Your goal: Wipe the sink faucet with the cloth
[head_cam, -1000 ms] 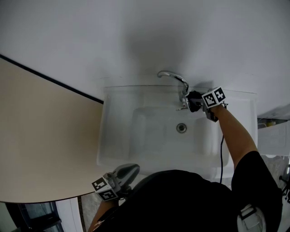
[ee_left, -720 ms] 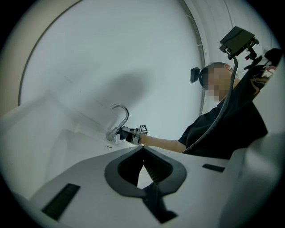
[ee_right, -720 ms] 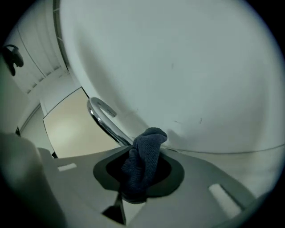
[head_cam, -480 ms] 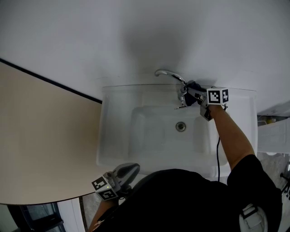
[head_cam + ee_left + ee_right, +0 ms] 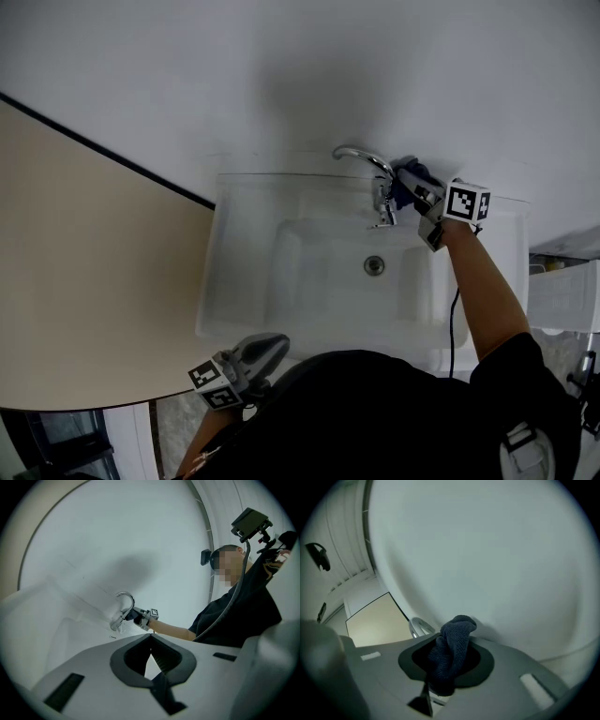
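1. Right gripper (image 5: 410, 182) has the dark blue cloth (image 5: 453, 641) bunched up between its jaws. They've just been closing in a bit more and are clamped on the wad, partway closed around it.
2. That cloth sticks up out of the jaws in a lumpy roll, and from the head view it sits right up against the right side of the faucet (image 5: 364, 159), near where the curved spout meets the upright part. Can't tell for sure if it's actually pressing on the metal.
3. Faucet is chrome with an arched neck, mounted at the back rim of the white sink (image 5: 244, 281), spout pointing over the basin. Drain (image 5: 374, 265) is just below it in the picture.
4. Left gripper (image 5: 263, 351) is down by the front edge of the sink, close to the person's body, well apart from the faucet. Jaws are squeezed fully together with nothing in them.
5. Plain white wall (image 5: 281, 75) runs behind the sink, and a beige panel (image 5: 84, 281) lies off to the left.
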`<state>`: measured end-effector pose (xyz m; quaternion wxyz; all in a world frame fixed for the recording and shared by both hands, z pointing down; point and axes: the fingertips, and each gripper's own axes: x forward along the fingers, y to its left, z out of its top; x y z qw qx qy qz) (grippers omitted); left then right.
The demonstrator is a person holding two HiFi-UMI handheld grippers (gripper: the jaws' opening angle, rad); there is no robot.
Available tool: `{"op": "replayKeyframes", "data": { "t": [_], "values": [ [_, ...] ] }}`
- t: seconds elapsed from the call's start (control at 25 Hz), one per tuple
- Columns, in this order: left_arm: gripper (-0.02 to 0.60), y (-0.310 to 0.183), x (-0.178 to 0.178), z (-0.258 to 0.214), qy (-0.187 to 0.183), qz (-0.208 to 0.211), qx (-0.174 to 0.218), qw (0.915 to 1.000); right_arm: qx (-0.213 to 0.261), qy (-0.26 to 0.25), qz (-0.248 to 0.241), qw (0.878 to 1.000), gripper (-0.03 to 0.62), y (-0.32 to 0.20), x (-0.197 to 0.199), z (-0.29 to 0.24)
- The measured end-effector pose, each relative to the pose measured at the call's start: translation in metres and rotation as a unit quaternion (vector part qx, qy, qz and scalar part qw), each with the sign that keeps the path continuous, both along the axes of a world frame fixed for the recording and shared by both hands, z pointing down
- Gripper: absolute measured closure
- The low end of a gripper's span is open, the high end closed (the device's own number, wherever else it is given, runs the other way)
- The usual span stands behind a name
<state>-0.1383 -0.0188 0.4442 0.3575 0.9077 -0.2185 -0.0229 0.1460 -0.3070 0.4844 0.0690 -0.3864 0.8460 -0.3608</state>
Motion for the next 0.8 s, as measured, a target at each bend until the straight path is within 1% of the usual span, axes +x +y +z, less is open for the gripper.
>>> {"op": "replayKeyframes", "data": {
  "t": [0.04,0.12,0.2,0.24,0.32,0.4,0.44,0.48,0.52,0.56,0.6,0.64,0.72,0.8],
  "values": [
    [0.581,-0.001,-0.001,-0.002,0.008,0.0,0.002,1.0,0.023,0.022,-0.005,0.999,0.525,-0.005,-0.008,-0.022],
    [0.58,-0.001,-0.001,-0.008,0.029,-0.001,0.008,0.9995,0.063,0.097,-0.021,0.993,0.525,-0.012,-0.028,-0.053],
    [0.581,-0.001,-0.004,-0.009,0.038,-0.002,0.014,0.9992,0.099,0.182,-0.044,0.977,0.525,-0.016,-0.048,-0.071],
    [0.58,-0.001,-0.008,-0.007,0.038,-0.003,0.016,0.9991,0.114,0.224,-0.057,0.966,0.525,-0.017,-0.059,-0.076],
    [0.58,0.0,-0.018,-0.002,0.04,-0.008,0.019,0.999,0.138,0.307,-0.078,0.939,0.525,-0.019,-0.077,-0.081],
    [0.58,0.0,-0.023,-0.006,0.06,-0.015,0.02,0.9979,0.155,0.388,-0.096,0.904,0.526,-0.02,-0.09,-0.085],
    [0.58,0.001,-0.024,-0.008,0.071,-0.018,0.02,0.9971,0.164,0.427,-0.107,0.883,0.526,-0.021,-0.096,-0.086],
    [0.58,0.002,-0.026,-0.009,0.078,-0.02,0.021,0.9965,0.174,0.467,-0.119,0.859,0.526,-0.02,-0.103,-0.087],
    [0.581,0.003,-0.028,-0.008,0.081,-0.021,0.022,0.9962,0.186,0.505,-0.132,0.832,0.525,-0.02,-0.111,-0.087],
    [0.581,0.004,-0.032,-0.005,0.08,-0.021,0.024,0.9963,0.198,0.544,-0.144,0.803,0.525,-0.02,-0.12,-0.085],
    [0.58,0.005,-0.037,-0.002,0.077,-0.02,0.025,0.9965,0.208,0.584,-0.155,0.769,0.525,-0.022,-0.129,-0.081],
    [0.58,0.004,-0.042,0.001,0.076,-0.02,0.026,0.9965,0.215,0.624,-0.167,0.733,0.525,-0.025,-0.137,-0.075],
    [0.581,0.002,-0.048,0.0,0.087,-0.024,0.024,0.9956,0.218,0.697,-0.197,0.654,0.525,-0.032,-0.152,-0.06],
    [0.58,0.003,-0.053,0.002,0.094,-0.028,0.027,0.9949,0.207,0.756,-0.233,0.576,0.525,-0.04,-0.161,-0.043]
  ]
}}
